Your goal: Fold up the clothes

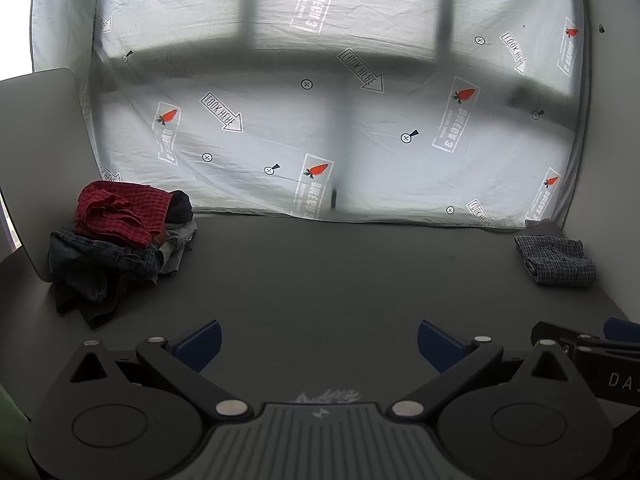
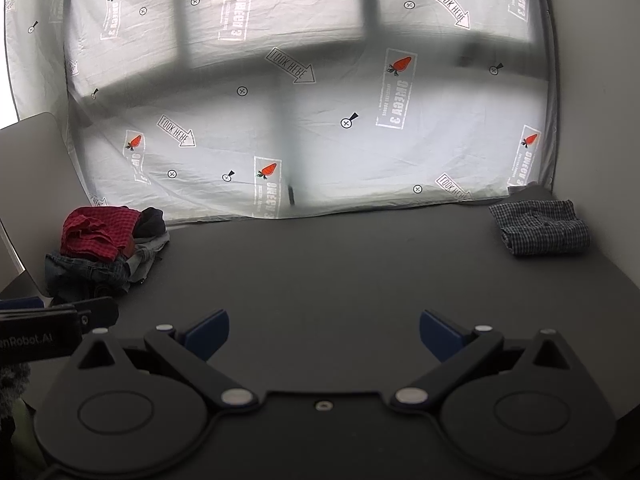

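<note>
A heap of unfolded clothes (image 1: 116,248) lies at the back left of the dark table (image 1: 340,280), with a red checked garment (image 1: 120,208) on top of jeans and dark items; it also shows in the right wrist view (image 2: 104,248). A folded blue checked shirt (image 1: 556,258) lies at the back right, also in the right wrist view (image 2: 540,230). My left gripper (image 1: 318,346) is open and empty over the table's front. My right gripper (image 2: 324,336) is open and empty beside it; its body shows at the right edge of the left wrist view (image 1: 592,350).
A white printed sheet (image 1: 320,120) hangs behind the table. A grey curved panel (image 1: 40,160) stands at the left beside the heap. A white wall (image 2: 600,120) bounds the right side.
</note>
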A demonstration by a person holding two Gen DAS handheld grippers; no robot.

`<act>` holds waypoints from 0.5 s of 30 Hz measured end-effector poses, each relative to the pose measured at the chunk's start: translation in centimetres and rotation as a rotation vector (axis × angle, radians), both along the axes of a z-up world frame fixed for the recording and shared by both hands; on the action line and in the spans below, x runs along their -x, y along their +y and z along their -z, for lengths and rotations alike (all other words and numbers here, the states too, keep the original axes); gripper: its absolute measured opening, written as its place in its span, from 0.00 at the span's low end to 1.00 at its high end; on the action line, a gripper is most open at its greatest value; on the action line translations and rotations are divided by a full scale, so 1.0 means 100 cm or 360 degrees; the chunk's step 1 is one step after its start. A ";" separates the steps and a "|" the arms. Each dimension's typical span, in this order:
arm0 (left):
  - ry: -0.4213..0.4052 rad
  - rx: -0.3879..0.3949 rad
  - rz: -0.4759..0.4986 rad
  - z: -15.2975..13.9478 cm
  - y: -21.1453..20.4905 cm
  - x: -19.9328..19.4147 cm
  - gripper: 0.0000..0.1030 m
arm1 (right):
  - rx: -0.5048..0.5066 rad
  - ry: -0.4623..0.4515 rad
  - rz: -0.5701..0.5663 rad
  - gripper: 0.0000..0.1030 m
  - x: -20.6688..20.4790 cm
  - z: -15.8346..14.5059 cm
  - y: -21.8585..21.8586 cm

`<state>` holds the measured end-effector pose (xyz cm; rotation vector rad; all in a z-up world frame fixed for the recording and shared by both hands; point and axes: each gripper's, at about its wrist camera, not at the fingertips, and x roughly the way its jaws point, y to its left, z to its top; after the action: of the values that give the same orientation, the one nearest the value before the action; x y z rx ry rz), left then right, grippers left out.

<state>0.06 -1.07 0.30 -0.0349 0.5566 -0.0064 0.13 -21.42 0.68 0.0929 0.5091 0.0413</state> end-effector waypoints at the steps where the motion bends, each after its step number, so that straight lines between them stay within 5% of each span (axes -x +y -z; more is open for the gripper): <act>1: -0.0001 0.0000 0.0000 0.000 0.000 0.000 1.00 | 0.0000 0.0001 -0.0001 1.00 0.000 0.000 0.000; 15: 0.0014 -0.0020 0.0018 -0.002 0.006 -0.001 1.00 | -0.0054 0.0022 0.0017 1.00 -0.002 0.003 0.003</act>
<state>0.19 -0.52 0.52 -0.0195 0.5658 -0.0138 0.34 -21.08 0.34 0.1290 0.5220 0.0388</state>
